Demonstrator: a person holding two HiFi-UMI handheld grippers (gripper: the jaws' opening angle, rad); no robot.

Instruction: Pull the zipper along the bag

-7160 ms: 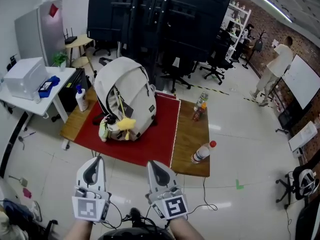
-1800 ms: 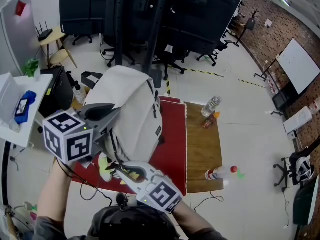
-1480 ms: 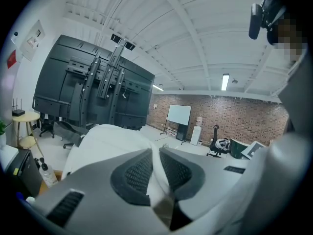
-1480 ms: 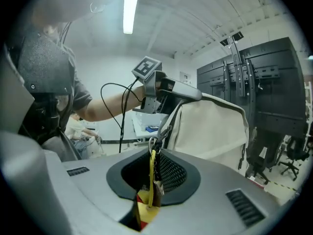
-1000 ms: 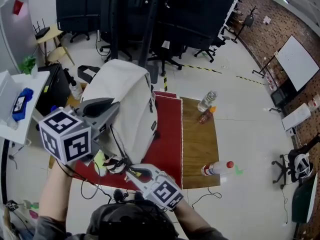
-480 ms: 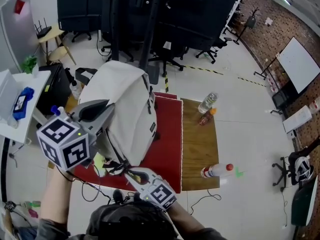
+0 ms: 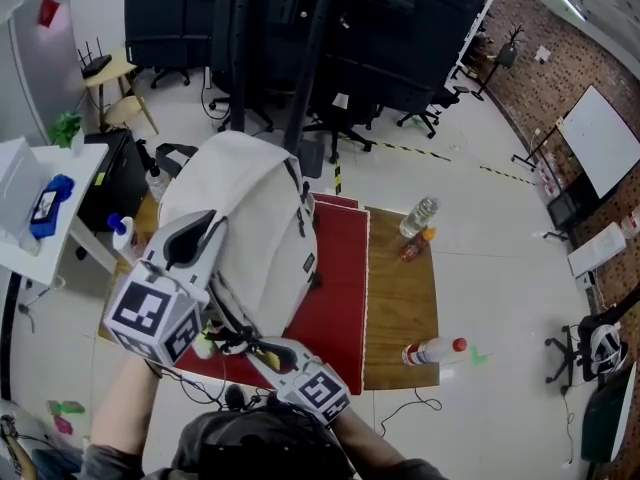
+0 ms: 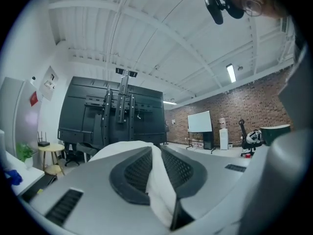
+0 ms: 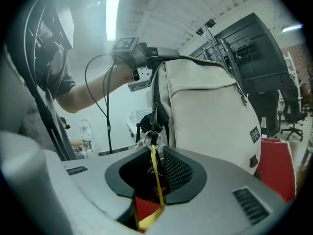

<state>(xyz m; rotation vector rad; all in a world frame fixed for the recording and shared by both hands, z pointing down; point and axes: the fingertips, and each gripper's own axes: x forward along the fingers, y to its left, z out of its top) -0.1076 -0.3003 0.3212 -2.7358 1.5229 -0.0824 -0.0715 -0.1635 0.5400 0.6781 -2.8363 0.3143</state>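
Observation:
A cream backpack [image 7: 255,218] stands on a red mat [image 7: 335,298] on a low wooden table. My left gripper [image 7: 208,230] is at the bag's left side. In the left gripper view its jaws [image 8: 156,153] pinch a fold of the bag's cream fabric [image 8: 159,185] and are opening slightly. My right gripper [image 7: 240,343] is at the bag's lower front. In the right gripper view a yellow strap [image 9: 155,175] hangs from the zipper pull's metal ring [image 9: 151,138] and runs down between that gripper's [image 9: 156,155] jaws, which are easing open with the strap still pinched.
The bare wooden table [image 7: 405,308] to the right of the mat carries an upright bottle [image 7: 418,215], a small orange bottle [image 7: 412,248] and a lying bottle [image 7: 432,350]. A spray bottle [image 7: 122,236] and a white side table [image 7: 20,238] are on the left. A black stand [image 7: 300,28] is behind.
My left gripper's marker cube has dropped lower and closer to me while its jaws stay on the bag's side. The right gripper stays at the zipper pull.

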